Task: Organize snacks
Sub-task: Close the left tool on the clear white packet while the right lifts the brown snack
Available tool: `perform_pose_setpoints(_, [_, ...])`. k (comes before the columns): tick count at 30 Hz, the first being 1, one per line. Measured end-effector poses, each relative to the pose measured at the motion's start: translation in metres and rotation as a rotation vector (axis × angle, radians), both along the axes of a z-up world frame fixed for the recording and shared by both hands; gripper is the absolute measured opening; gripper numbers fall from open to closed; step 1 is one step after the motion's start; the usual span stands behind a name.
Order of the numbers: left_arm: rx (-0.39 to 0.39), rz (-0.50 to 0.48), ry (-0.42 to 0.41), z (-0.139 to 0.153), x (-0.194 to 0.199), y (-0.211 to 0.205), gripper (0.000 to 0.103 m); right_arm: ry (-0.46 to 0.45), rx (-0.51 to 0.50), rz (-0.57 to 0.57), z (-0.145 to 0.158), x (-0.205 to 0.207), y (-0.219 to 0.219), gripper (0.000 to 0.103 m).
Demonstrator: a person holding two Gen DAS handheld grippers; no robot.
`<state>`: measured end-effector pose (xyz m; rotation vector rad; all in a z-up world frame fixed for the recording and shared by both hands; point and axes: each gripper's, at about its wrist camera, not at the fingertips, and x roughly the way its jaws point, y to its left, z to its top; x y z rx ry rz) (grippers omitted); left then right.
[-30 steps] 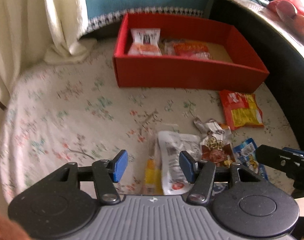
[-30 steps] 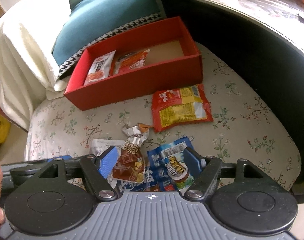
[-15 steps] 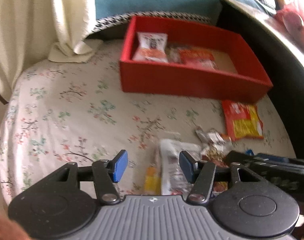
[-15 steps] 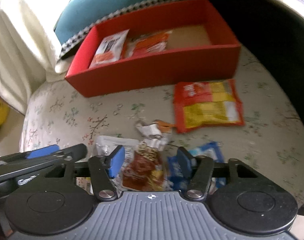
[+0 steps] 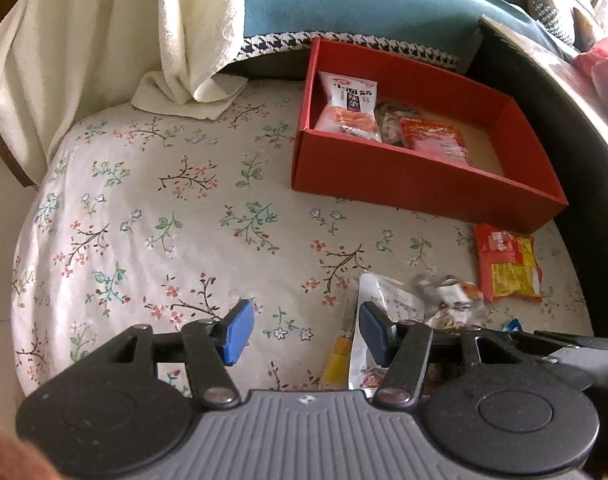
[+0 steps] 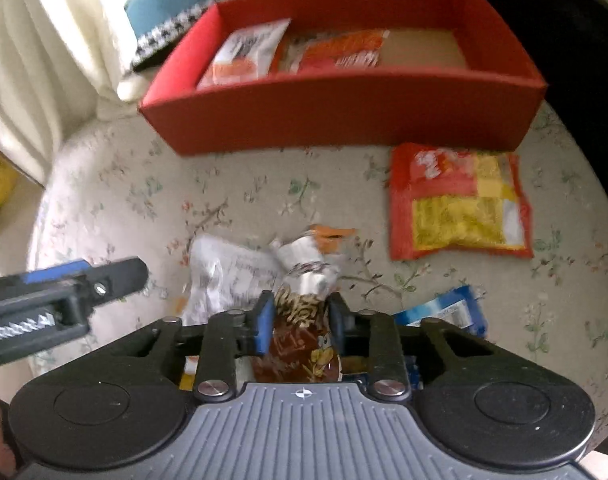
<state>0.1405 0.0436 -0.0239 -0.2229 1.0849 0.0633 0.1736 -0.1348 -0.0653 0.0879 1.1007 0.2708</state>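
Observation:
A red box [image 5: 404, 184] [image 6: 344, 112] stands at the back of the floral cloth with a white-pink packet [image 5: 348, 108] and an orange packet [image 5: 436, 140] inside. In front lie a white packet [image 5: 388, 308] [image 6: 227, 276], a red-yellow packet [image 5: 508, 264] [image 6: 460, 204] and a blue packet [image 6: 444, 312]. My right gripper [image 6: 299, 320] is closing, and its pads squeeze a brown snack packet [image 6: 299, 344] with a crumpled silver top. My left gripper [image 5: 304, 332] stands open over bare cloth, just left of the white packet, with nothing between its fingers.
A cream towel [image 5: 103, 40] and a teal cushion [image 5: 344, 0] rise behind the cloth. A dark curved table edge [image 5: 564, 92] runs along the right side. A small yellow sachet [image 5: 338, 360] lies beside the white packet. Bare cloth spreads to the left.
My right gripper slid left over the brown packet and its jaws narrowed around it. My left gripper shifted left, off the white packet, keeping the same opening.

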Motion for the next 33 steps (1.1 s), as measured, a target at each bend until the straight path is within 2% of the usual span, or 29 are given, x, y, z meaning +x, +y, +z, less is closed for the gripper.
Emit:
perform_pose_setpoints(3, [-0.003,-0.014,-0.001,0.0,0.0,-0.004,0.053,-0.018,-0.012,-0.028,0.004,-0.001,-0.01,0.035])
perform_pose_setpoints(6, [0.002,-0.031,0.011,-0.004,0.002,-0.012,0.053,-0.027,0.042,-0.053,0.009,-0.001,-0.023,0.035])
perform_pose_setpoints(13, [-0.026,-0.097,0.054,-0.019,0.008,-0.042,0.056,-0.065,0.087,-0.118,0.02,-0.002,-0.047,0.035])
perform_pose_setpoints(19, [0.012,-0.114,0.105,-0.04,0.014,-0.06,0.059,-0.06,0.104,-0.146,0.02,0.001,-0.054,0.035])
perform_pose_setpoints(23, [0.058,-0.122,0.075,-0.042,0.013,-0.068,0.06,-0.059,0.105,-0.15,0.021,0.001,-0.056,0.035])
perform_pose_setpoints(26, [0.066,-0.122,0.065,-0.038,0.012,-0.067,0.047,-0.065,0.112,-0.157,0.022,0.0,-0.057,0.035])
perform_pose_setpoints(28, [0.026,-0.117,0.071,-0.034,0.013,-0.058,0.036,-0.067,0.114,-0.158,0.022,0.0,-0.057,0.035])
perform_pose_setpoints(33, [-0.019,-0.09,0.051,-0.021,0.012,-0.038,0.028,-0.058,0.105,-0.14,0.021,0.0,-0.049,0.035])
